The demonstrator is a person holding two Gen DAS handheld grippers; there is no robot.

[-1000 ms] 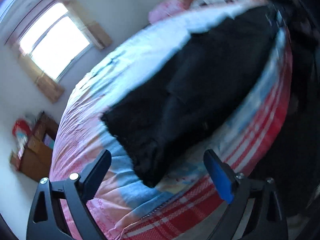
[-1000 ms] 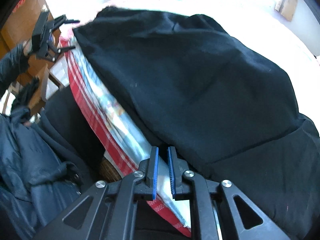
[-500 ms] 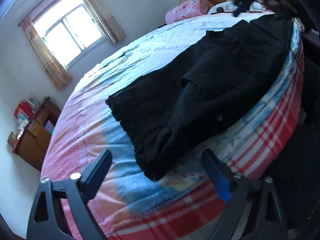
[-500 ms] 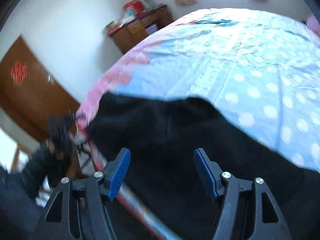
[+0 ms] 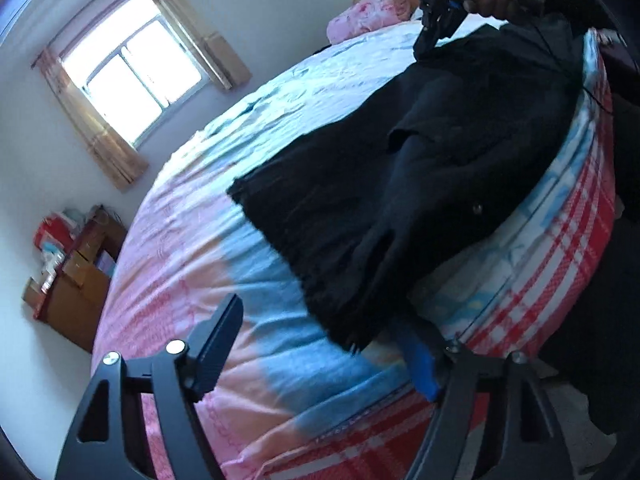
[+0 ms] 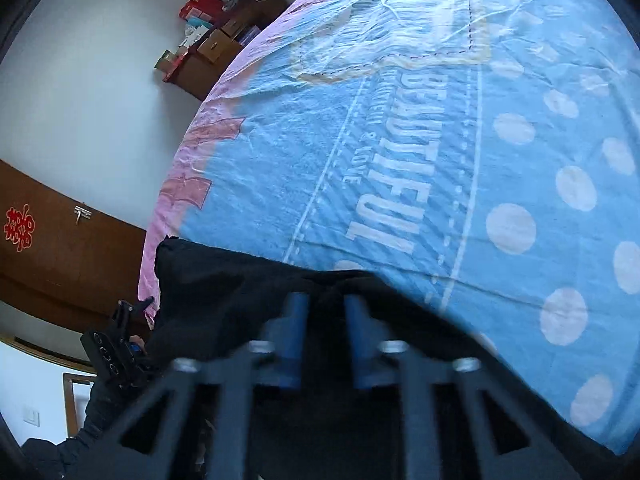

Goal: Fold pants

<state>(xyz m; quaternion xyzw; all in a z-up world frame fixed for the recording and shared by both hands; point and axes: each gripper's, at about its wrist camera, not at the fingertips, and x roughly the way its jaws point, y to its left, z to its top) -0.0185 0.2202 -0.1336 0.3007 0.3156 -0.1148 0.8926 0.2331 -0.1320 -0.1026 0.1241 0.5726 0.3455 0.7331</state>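
Note:
Black pants (image 5: pixel 400 184) lie lengthwise along the bed's near edge, on the blue and pink sheet (image 5: pixel 180 280). My left gripper (image 5: pixel 320 348) hovers at the frayed hem end. Its jaws are closing, the hem corner hangs between them, and the pads stand clear of it. In the right wrist view the right gripper (image 6: pixel 326 320) sits at the pants' (image 6: pixel 240 280) far end, jaws closing tight on a fold of black cloth. The left wrist view shows that right gripper (image 5: pixel 434 28) in a hand, tips down on the cloth. The left gripper (image 6: pixel 120 340) shows small at lower left.
The bed's red plaid side (image 5: pixel 540 300) drops off at the right, where a person's dark clothing (image 5: pixel 600 340) stands. A pink pillow (image 5: pixel 368 16) lies at the head. A wooden cabinet (image 5: pixel 76 280) stands by the wall, below a curtained window (image 5: pixel 132 76). A brown door (image 6: pixel 60 248) is behind.
The right gripper swung across the bed and rolled, opened wide, then closed on the pants' far end. The left gripper's jaws narrowed and it dropped slightly toward the hem.

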